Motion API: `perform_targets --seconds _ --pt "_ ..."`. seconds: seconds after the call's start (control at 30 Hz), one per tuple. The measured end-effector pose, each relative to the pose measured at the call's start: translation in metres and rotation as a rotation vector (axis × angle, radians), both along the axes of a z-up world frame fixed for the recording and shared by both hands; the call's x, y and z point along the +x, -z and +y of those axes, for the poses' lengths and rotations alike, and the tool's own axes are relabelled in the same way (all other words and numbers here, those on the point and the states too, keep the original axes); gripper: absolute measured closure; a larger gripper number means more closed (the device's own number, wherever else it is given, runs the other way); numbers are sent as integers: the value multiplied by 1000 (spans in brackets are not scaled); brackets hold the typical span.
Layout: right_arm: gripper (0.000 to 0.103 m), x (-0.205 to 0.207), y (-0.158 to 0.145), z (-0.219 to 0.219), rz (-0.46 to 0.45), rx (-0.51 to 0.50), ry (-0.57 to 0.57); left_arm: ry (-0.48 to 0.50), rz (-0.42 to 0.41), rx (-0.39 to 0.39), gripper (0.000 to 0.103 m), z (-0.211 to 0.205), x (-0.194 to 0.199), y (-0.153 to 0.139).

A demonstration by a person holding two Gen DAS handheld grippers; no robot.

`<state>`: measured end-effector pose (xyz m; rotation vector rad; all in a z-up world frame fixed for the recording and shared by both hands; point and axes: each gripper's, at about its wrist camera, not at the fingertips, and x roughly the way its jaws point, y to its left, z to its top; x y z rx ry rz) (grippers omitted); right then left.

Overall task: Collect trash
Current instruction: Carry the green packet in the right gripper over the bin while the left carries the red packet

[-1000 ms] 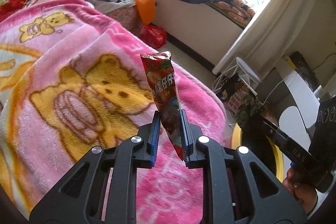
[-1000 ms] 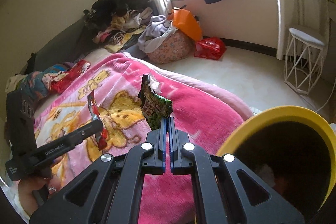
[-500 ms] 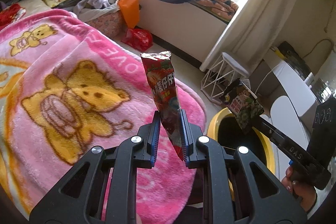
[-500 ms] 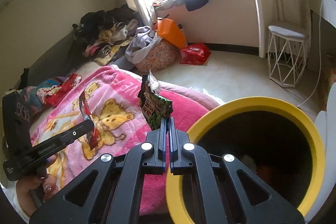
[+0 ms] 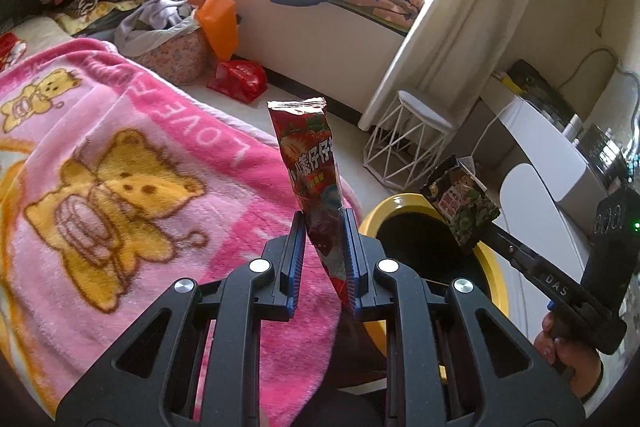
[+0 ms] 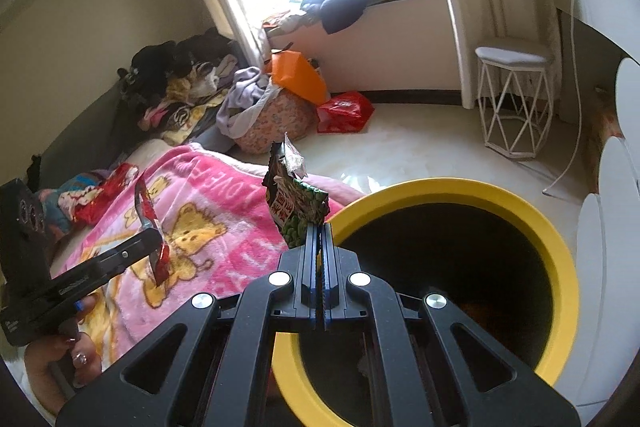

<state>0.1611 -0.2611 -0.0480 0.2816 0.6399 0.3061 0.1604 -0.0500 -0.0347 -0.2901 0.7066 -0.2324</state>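
While both wrappers are off the bed and neither is in the bin yet, the moment reads like this:

Left gripper [image 5: 322, 259]: jaws clamped on the lower part of a red snack wrapper [image 5: 310, 171], which stands upright above them, its crimped top edge uppermost.

Right gripper [image 6: 319, 267]: jaws pressed together on the bottom edge of a green pea-snack wrapper [image 6: 298, 199], its torn, crumpled top pointing up.

Where the trash is: the green wrapper hangs at the near rim of the yellow-rimmed bin [image 6: 440, 187], by the look of it just over the dark opening; the red wrapper hangs over the edge of the pink bear blanket [image 5: 120, 167], beside the bin but not above it.

Bin: open, no lid seen; its inside is too dark to say what it already holds.

Done so far: two pieces picked up and carried to the bin, judging from how they are held.

Left to do: release the green wrapper over the opening, bring the red one across the rim and let it go too.

Possibly left: a red crinkled packet [image 6: 106, 193] lies at the far end of the bed, and a red bag [image 6: 344, 111] sits on the floor by the window wall; whether either is trash I cannot tell.

Risk: light film may cling to a pad or drift past the rim when released.
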Motion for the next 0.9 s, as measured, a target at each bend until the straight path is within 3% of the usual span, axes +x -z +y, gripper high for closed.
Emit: perform_targets --seconds 0.9 --pt "101 -26 23 -76 77 32 208 180 -5 71 89 -79 -8 3"
